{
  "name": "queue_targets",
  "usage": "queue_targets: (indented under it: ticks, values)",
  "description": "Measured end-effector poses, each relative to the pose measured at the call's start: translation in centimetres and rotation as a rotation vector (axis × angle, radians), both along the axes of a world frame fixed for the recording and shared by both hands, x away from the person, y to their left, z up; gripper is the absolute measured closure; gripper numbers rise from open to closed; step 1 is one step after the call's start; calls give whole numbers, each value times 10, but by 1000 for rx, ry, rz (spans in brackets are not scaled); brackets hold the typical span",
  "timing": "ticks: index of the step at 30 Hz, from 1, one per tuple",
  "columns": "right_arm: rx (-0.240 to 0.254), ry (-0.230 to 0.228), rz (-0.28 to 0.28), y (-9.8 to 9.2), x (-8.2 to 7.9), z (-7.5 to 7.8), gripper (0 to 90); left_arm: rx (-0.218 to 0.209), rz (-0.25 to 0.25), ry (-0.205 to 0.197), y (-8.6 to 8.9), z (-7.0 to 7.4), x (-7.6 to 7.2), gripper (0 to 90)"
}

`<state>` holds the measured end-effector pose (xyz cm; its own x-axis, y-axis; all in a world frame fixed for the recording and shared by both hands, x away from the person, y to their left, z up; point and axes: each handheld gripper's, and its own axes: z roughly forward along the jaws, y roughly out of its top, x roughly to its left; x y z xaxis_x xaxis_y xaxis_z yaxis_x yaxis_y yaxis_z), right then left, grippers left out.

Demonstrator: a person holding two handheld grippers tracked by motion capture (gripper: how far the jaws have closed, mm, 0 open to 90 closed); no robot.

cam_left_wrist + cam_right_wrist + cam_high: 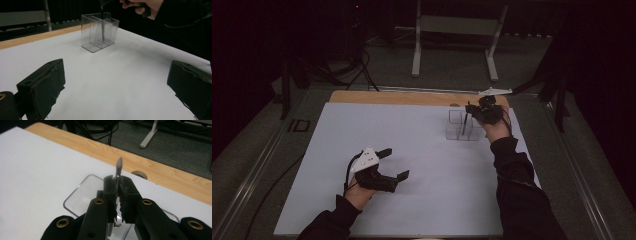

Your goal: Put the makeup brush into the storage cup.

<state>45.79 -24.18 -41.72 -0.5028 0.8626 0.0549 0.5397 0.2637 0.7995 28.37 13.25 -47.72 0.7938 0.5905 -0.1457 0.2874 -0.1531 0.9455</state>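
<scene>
A clear plastic container (456, 131) with upright dividers stands at the far right of the white sheet (412, 150). Directly above it, my right gripper (470, 110) points downward. In the right gripper view this gripper (118, 183) is shut on a thin metal utensil (119, 165), whose rounded end sticks out past the jaws. In the left gripper view the utensil (102, 27) hangs upright, its lower part inside a compartment of the container (95, 41). My left gripper (396, 163) rests low over the near left of the sheet, open, with nothing between its jaws (115, 82).
The sheet lies on a wooden tabletop (412, 97), whose bare strip runs along the far edge. A round hole (139, 174) sits in that strip just beyond the container. A white stand (452, 30) and cables (357, 70) are on the floor behind.
</scene>
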Motion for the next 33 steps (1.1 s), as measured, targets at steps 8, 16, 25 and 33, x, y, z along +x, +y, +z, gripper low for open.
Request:
queue_targets:
  ticks: [8, 16, 25, 33]
  values:
    - [-15, 30, -12, 2, 2, -8, 761, 2, -4, -2, -1, 0, 0, 31]
    - [13, 73, 10, 0, 0, -5, 446, 10, -5, 0, -1, 1, -1, 30]
    - [76, 89, 42, -6, -9, 2, 128, 10, -5, 4, -1, 2, -1, 28]
    - [72, 86, 81, -10, -23, 5, 108, 14, -29, 20, 1, 5, 0, 27]
